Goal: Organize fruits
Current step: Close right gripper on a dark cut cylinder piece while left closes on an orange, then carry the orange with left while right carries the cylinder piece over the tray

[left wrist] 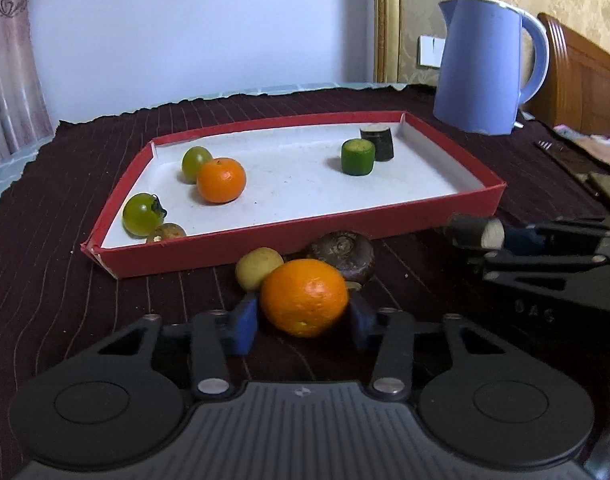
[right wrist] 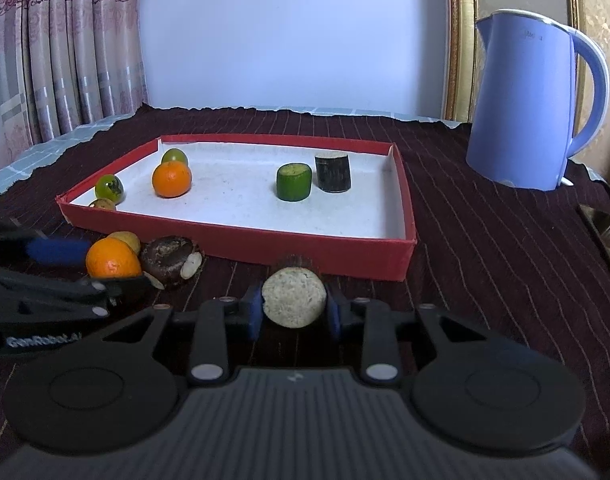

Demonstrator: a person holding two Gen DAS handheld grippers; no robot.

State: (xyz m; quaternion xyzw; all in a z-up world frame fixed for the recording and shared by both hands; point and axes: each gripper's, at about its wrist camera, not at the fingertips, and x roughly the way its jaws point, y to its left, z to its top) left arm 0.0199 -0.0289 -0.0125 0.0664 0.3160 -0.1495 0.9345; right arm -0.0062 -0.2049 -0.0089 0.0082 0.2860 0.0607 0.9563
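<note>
left wrist, kettle (left wrist: 481,64) behind red tray (left wrist: 265,236), brown fruit (left wrist: 345,254) beside orange (left wrist: 305,296)

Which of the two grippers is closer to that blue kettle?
Right. The right gripper, shut on a dark cut piece, sits before the red tray's kettle-side end; the left gripper sits farther from the blue kettle.

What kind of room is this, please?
Probably a bedroom at home: a curtain hangs at the left, a wooden headboard stands at the right, and a blue kettle sits on the cloth-covered table.
</note>
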